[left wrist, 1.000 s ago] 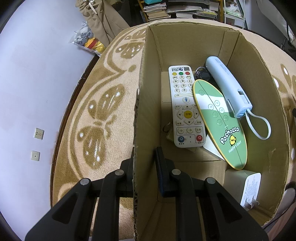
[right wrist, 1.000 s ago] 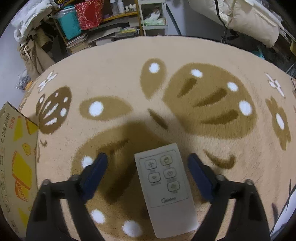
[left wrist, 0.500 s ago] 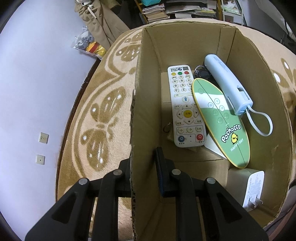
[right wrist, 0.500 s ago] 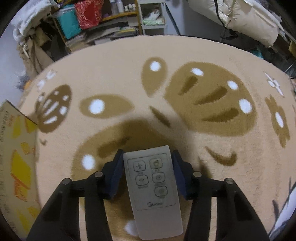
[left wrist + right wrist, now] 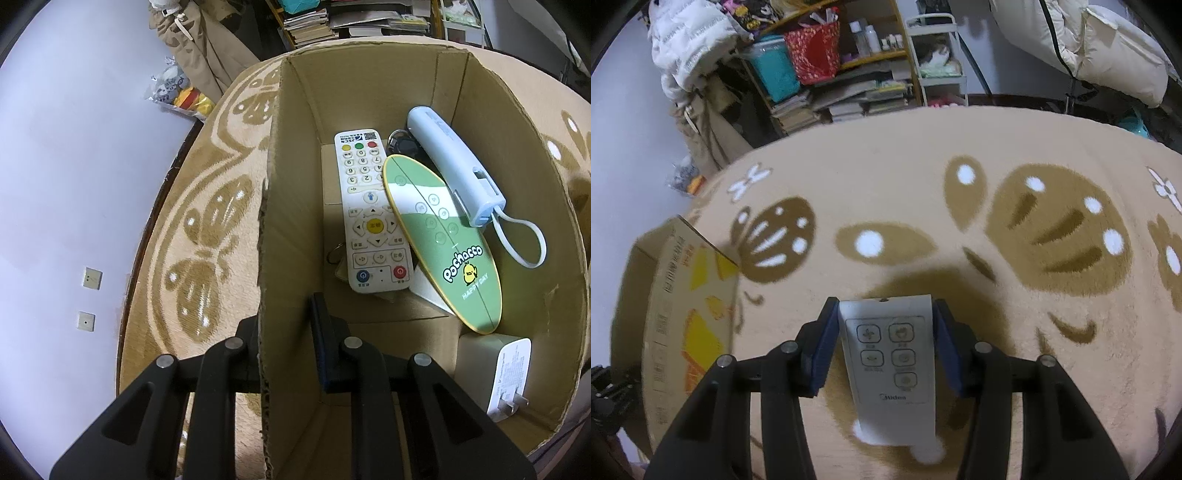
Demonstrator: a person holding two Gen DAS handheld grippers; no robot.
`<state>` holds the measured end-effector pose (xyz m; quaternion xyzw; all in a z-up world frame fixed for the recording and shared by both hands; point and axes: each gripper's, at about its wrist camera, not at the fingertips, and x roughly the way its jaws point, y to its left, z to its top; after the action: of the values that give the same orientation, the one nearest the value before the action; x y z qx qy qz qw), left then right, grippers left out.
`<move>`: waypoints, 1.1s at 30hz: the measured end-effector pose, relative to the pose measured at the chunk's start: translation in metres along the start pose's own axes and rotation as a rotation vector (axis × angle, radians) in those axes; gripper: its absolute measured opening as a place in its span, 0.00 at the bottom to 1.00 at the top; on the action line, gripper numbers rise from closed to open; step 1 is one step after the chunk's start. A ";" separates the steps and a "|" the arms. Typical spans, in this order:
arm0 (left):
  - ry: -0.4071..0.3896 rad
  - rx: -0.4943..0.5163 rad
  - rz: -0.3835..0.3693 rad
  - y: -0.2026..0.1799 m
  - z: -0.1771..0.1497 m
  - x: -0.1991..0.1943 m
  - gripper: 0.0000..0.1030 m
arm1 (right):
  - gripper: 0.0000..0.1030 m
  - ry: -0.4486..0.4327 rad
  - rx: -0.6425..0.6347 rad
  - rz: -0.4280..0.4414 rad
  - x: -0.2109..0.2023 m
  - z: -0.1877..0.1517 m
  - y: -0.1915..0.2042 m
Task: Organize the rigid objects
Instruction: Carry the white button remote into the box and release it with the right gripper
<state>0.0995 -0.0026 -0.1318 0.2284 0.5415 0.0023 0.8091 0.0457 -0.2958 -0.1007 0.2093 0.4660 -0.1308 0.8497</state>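
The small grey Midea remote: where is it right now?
In the right wrist view, the Midea remote is clamped between the jaws of the right gripper, above the butterfly rug, with the cardboard box off to the left.

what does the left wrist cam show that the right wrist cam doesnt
Only the left wrist view shows the box's inside: a white keypad remote, a green oval Pochacco remote, a pale blue device with a strap and a white plug adapter, with the left gripper clamped on the box wall.

Only the right wrist view shows the right gripper gripping a grey Midea remote.

Both show the cardboard box and the patterned rug.
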 end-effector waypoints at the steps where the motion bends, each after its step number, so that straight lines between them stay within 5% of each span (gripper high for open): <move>1: 0.000 -0.001 -0.001 0.000 0.000 0.000 0.18 | 0.52 -0.012 0.002 0.009 -0.003 0.001 0.001; 14: 0.001 -0.003 -0.004 -0.001 -0.001 0.000 0.18 | 0.51 -0.128 -0.028 0.168 -0.036 0.021 0.034; 33: 0.004 -0.010 -0.013 0.001 -0.001 0.001 0.18 | 0.51 -0.194 -0.205 0.430 -0.082 0.039 0.138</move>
<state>0.0995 -0.0016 -0.1326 0.2208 0.5447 0.0000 0.8090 0.0884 -0.1907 0.0201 0.2030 0.3380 0.0812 0.9154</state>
